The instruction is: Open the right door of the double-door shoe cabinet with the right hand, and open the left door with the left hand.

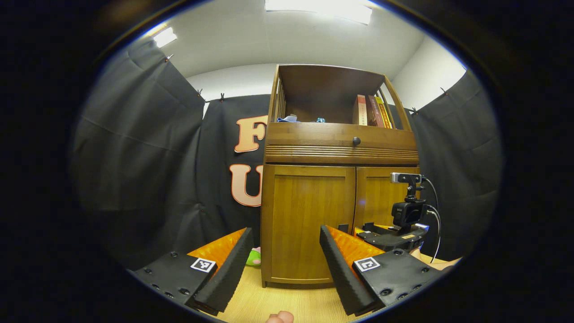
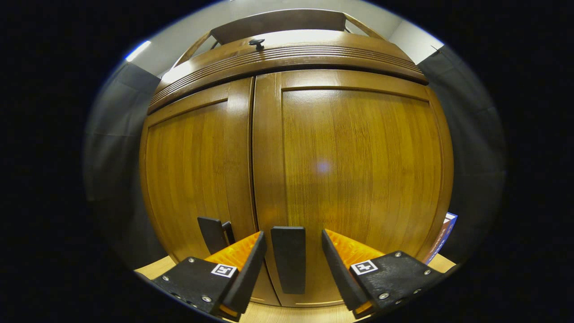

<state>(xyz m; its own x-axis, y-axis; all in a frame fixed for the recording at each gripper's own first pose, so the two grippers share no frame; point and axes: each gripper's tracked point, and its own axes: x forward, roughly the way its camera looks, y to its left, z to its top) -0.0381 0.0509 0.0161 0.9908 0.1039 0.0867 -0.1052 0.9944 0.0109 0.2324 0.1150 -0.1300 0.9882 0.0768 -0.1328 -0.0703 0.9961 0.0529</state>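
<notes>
The right door (image 2: 354,179), a flat panel of glossy honey-brown wood, takes up the centre and right of the right gripper view. Its dark, flat, upright pull handle (image 2: 289,258) stands low near the inner edge, at bottom centre of the frame. The left door (image 2: 197,175), of the same wood, sits to the left of the centre seam, with its own dark handle (image 2: 214,234) low down.

The doors look stiff and hinged at their outer edges, so I judge they will swing out in an arc, not pull straight. The panels look too smooth to grip; the handles are the sensible places to take hold.

The right gripper (image 2: 291,260) is open, its fingers either side of the right handle with a gap on each side, not pressing.

In the left gripper view the wooden shoe cabinet (image 1: 309,224) stands at centre, both doors shut, below a knobbed drawer (image 1: 356,141) and a shelf of books (image 1: 372,111). The left gripper (image 1: 284,264) is open, well short of the left door.
</notes>
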